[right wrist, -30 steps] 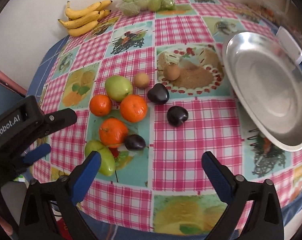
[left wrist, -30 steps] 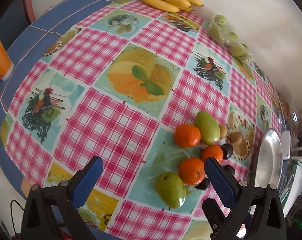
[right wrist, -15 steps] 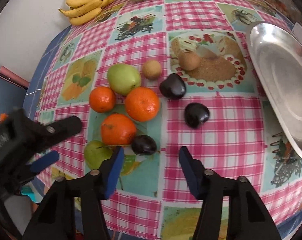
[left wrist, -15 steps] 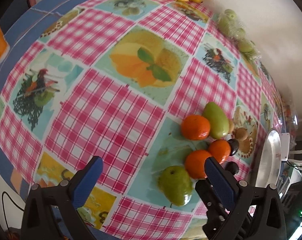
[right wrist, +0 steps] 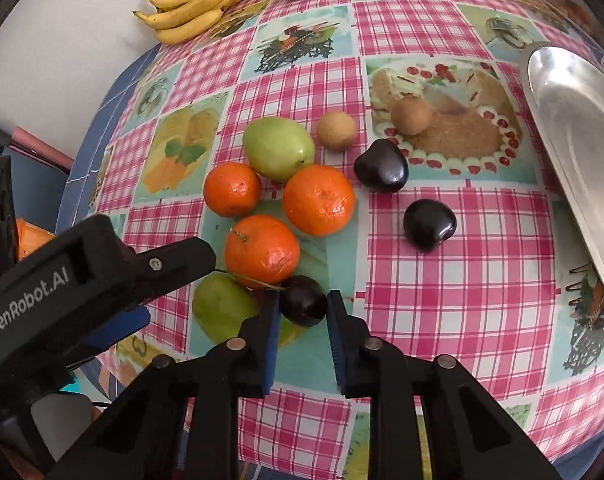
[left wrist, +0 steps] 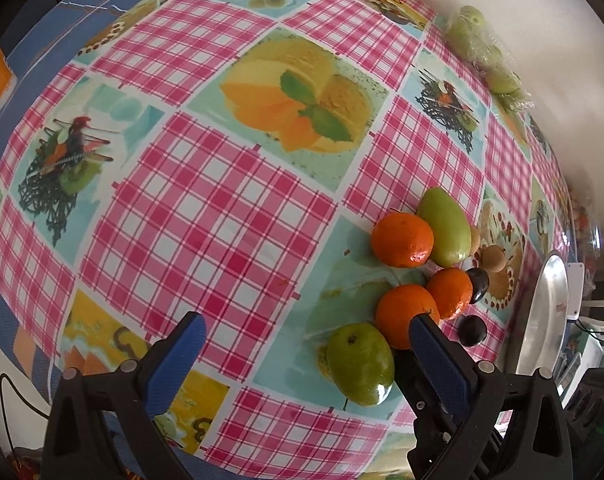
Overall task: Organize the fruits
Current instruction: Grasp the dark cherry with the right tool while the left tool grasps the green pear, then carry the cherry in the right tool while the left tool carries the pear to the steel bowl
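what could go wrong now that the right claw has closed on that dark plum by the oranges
The right claw has just closed on the dark plum only near its fingertips, so the round, glossy fruit could squirt out when lifted. The orange touches the plum, and its stem lies across it, so lifting may drag or roll the orange.
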### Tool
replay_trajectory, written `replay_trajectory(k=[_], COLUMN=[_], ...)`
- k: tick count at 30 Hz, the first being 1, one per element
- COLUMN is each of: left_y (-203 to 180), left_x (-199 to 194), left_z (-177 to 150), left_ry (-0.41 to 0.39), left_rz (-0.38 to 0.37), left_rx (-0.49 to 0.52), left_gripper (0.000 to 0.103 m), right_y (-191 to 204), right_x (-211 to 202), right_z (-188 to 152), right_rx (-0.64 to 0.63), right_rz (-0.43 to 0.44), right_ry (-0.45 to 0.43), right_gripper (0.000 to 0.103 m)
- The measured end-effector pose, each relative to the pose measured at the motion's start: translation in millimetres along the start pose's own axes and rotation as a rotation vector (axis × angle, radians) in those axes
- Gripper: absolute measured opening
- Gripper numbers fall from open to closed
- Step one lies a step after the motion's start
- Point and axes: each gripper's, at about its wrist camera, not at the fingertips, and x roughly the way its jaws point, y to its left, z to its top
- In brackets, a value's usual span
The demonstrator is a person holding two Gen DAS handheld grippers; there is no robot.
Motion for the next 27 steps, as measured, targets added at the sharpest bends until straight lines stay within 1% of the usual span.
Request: replay_trajectory(k=[5, 8, 10, 12, 13, 15, 19, 20, 21, 27], left_y=[-7, -12, -16, -21, -22, -23, -28, -28, -28, -26], left_x=[-1, -3, -6, -5, -4, -2, 5, 7, 9, 3], left_z=[-2, -5, -8, -12, -13, -16, -23, -24, -26, -28], left_ry=[0.004, -0.002, -0.004, 0.001, 0.007, 0.022, 0.057, 0.066, 0.068, 0.052], left_rz=[-0.001, -0.003, -0.002, -0.007, -0.013, -0.028, -0.037, -0.042, -0.043, -0.05], left_rx=[0.029, 0.06, 0.089, 0.119, 0.125, 0.131, 0.156, 0.157, 0.155, 0.152], left_gripper=[0.102, 0.099, 0.094, 0.083, 0.08, 0.063, 0.05, 0.044, 0.042, 0.042], right_y=[-10, -16, -19, -23, -25, -28, -35, -37, -38, -40], right_x=[-9, -15, -21, -27, -29, -33, -39, -40, -40, -44], right_z=[-6, -7, -7, -8, -9, -11, -13, -13, -13, -13], right_rx=[0.025, 0.045, 0.056, 0.066, 0.072, 0.081, 0.095, 0.1, 0.104, 0.112], right_rz=[0.01, 0.022, 0.031, 0.035, 0.039, 0.043, 0.041, 0.041, 0.041, 0.052], right_ry=[-0.002, -0.012, -0.024, -0.033, -0.037, -0.042, -0.049, -0.05, -0.051, -0.061], right_gripper=[0.024, 0.024, 0.024, 0.024, 0.024, 0.024, 0.024, 0.024, 0.024, 0.024])
